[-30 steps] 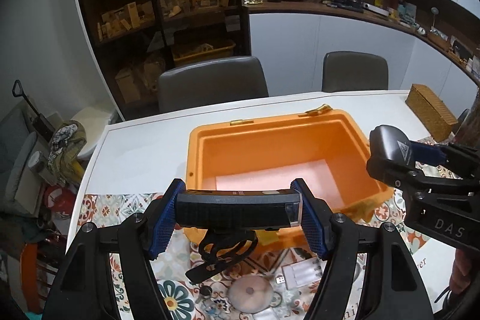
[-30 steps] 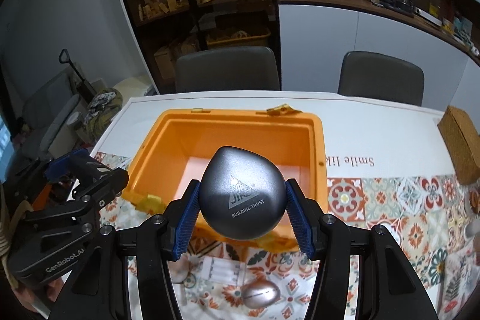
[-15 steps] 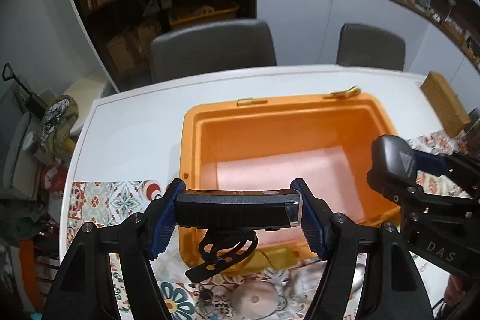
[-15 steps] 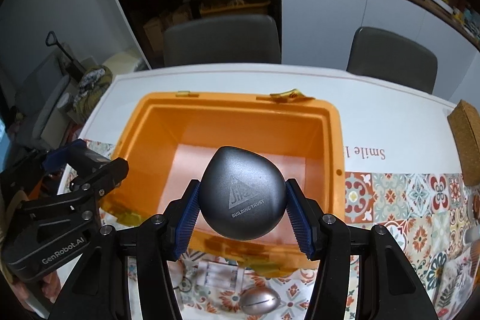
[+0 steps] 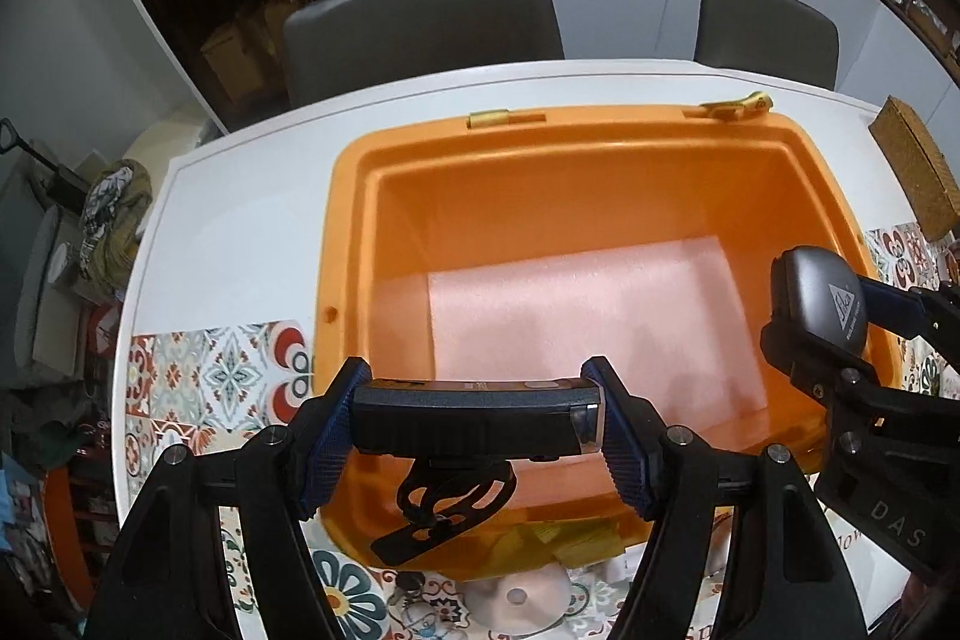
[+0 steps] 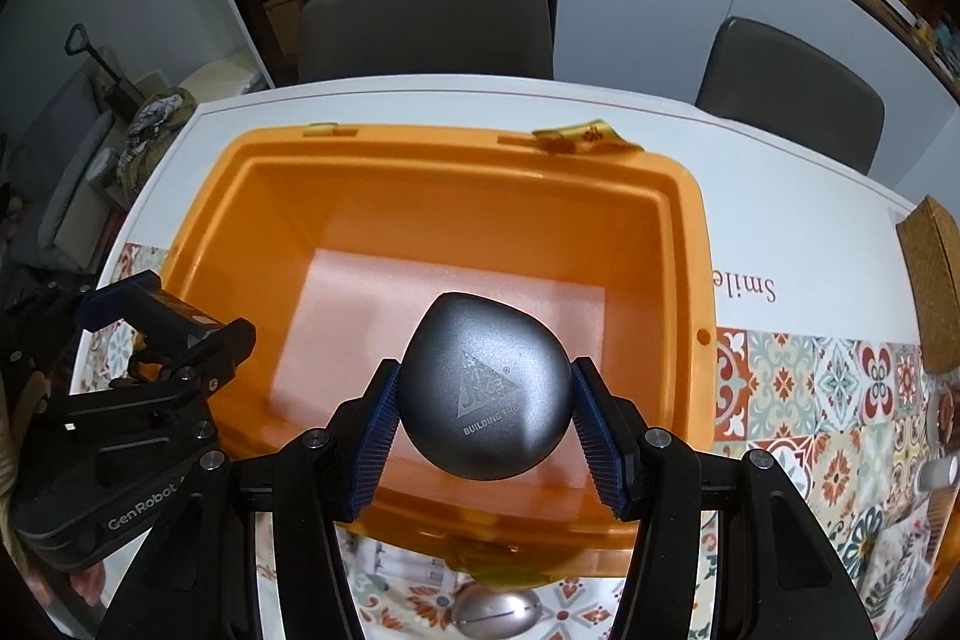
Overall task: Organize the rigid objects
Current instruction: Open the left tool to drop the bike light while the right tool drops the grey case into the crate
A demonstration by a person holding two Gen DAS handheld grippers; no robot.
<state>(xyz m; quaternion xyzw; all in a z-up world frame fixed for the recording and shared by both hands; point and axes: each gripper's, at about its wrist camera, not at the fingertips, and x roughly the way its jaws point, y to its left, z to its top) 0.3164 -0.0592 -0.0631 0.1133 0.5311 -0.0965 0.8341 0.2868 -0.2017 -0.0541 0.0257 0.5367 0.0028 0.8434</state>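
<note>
An open orange box (image 5: 354,232) with a pink foam floor (image 5: 588,316) sits on the table; it also shows in the right wrist view (image 6: 690,244). My left gripper (image 5: 477,427) is shut on a black bar-shaped device (image 5: 474,424) with a clip hanging under it, held over the box's near left edge. My right gripper (image 6: 483,415) is shut on a grey rounded case (image 6: 483,382) with a printed logo, held over the box's near side. The right gripper and grey case show in the left wrist view (image 5: 819,304); the left gripper shows in the right wrist view (image 6: 150,328).
A patterned tile mat (image 6: 810,388) covers the near table. A silver oval object (image 6: 495,613) and small items (image 5: 516,595) lie in front of the box. A woven box (image 5: 915,166) sits at the right. Two grey chairs (image 5: 420,28) stand behind the table.
Both grippers have moved forward and higher over the box with their objects still held. The box now fills more of both views.
</note>
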